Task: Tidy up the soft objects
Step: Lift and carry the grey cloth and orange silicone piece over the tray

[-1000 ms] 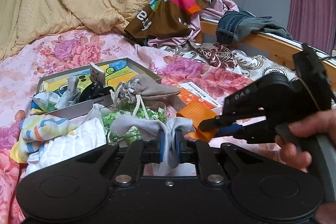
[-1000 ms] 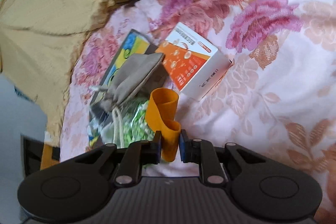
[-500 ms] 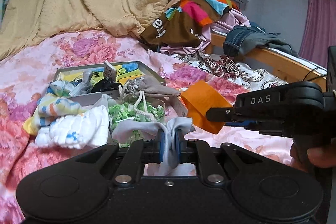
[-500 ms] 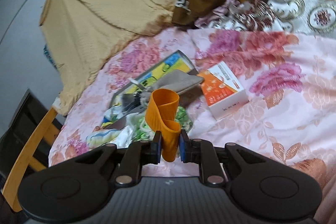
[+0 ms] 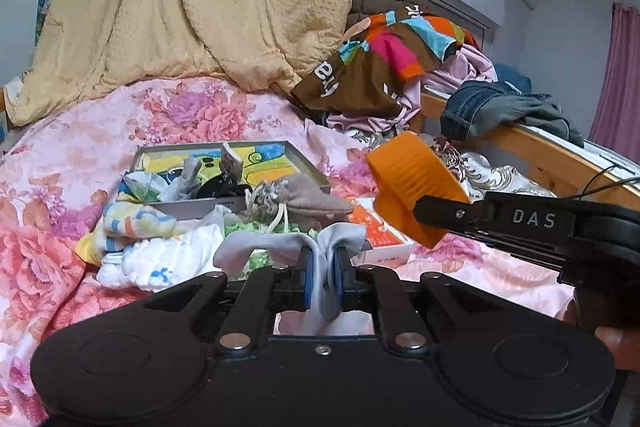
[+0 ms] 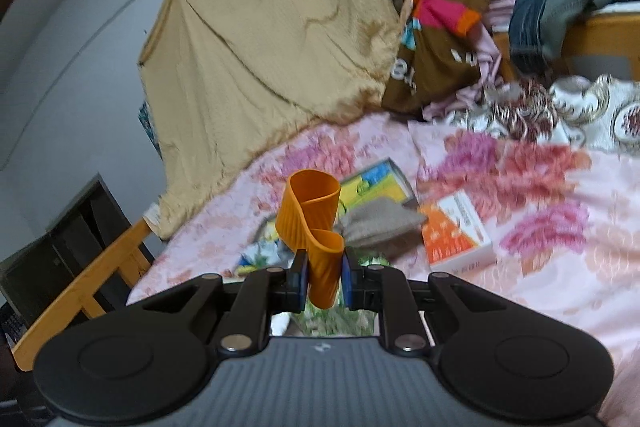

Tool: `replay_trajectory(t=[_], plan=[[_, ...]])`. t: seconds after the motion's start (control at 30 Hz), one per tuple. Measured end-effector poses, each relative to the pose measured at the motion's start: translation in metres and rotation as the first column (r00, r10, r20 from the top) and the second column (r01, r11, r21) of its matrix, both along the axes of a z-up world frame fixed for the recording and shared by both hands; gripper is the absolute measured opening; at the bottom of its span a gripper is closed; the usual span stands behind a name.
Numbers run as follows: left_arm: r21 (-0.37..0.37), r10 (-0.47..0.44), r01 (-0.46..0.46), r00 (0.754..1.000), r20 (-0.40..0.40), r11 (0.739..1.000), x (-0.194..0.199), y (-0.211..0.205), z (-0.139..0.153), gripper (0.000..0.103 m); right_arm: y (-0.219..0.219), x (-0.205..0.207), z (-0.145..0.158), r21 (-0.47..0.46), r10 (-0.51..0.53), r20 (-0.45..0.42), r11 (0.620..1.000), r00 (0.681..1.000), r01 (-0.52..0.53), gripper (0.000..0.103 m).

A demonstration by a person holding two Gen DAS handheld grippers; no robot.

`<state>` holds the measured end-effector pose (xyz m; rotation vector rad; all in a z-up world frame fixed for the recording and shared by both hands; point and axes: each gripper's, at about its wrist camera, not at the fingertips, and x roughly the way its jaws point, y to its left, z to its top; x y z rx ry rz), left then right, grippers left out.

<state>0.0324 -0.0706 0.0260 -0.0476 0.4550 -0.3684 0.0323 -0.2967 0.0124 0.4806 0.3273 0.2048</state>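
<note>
The right gripper [image 5: 436, 215] carries the white letters "DAS" on its black arm.

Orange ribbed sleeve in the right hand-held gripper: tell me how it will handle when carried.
The orange ribbed sleeve looks soft and rubbery: it folds flat where the right hand-held gripper pinches it. It probably springs back, since its free end stays open as a loop. It seems light, standing up above the grip without drooping.

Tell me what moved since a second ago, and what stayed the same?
The right claw lifted the orange band up off the bed and rolled level. The left claw rose a little with the grey cloth. Both stayed clamped shut. The tray and the orange box did not move.
</note>
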Motion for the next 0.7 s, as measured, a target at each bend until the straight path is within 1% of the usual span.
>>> replay_trajectory(t=[0.23,0.4,0.47,0.57,0.63,0.7], plan=[[0.014,0.0,0.0,1.0,-0.006,1.0,0.005,-0.018,0.019,0.011,-0.014,0.007,0.005,0.029,-0.003,0.035,1.0,0.999,0.002,0.017],[0.026,0.03,-0.029,0.999,-0.014,0.999,0.015,-0.03,0.028,0.011,-0.024,0.015,0.006,0.052,-0.001,0.061,0.999,0.998,-0.002,0.018],[0.02,0.049,-0.048,0.998,-0.025,0.999,0.02,-0.033,0.029,0.011,-0.029,0.022,0.004,0.077,-0.002,0.056,0.997,0.998,-0.002,0.018],[0.011,0.087,-0.087,0.996,-0.033,0.996,0.03,-0.037,0.03,0.011,-0.034,0.035,-0.003,0.105,-0.008,0.027,0.994,1.0,0.005,0.018],[-0.01,0.111,-0.112,0.993,-0.045,0.994,0.037,-0.039,0.028,0.011,-0.036,0.043,-0.007,0.114,-0.007,0.008,0.993,1.0,0.006,0.018],[-0.015,0.124,-0.125,0.991,-0.05,0.992,0.043,-0.043,0.025,0.011,-0.039,0.051,-0.009,0.121,-0.003,-0.004,0.993,1.0,0.004,0.018]])
